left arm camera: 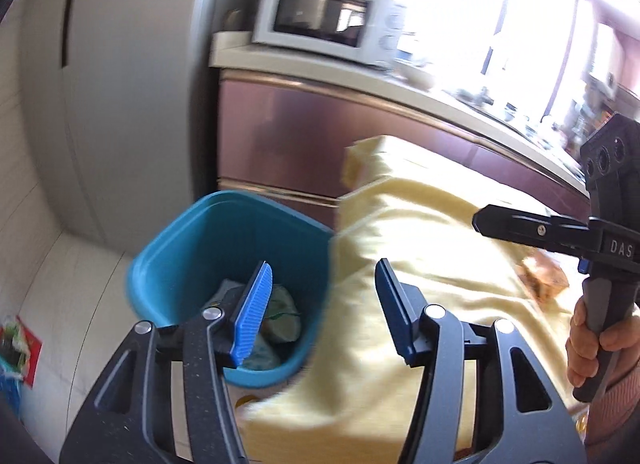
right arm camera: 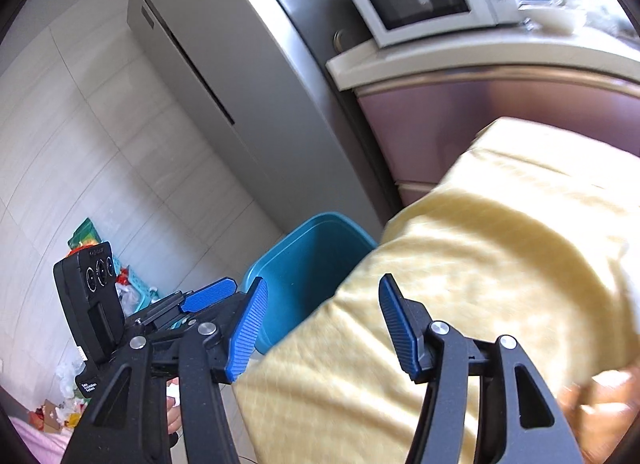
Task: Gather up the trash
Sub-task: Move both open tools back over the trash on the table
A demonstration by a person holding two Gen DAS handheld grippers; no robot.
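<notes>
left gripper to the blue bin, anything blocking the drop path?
Nothing visible does. The left gripper is open and empty, with the blue bin open-topped just ahead, trash already inside. The yellow-covered table sits beside the bin, not over its opening.

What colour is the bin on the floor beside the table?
Teal blue, inside and out. The bin shows best in the left wrist view.
</notes>
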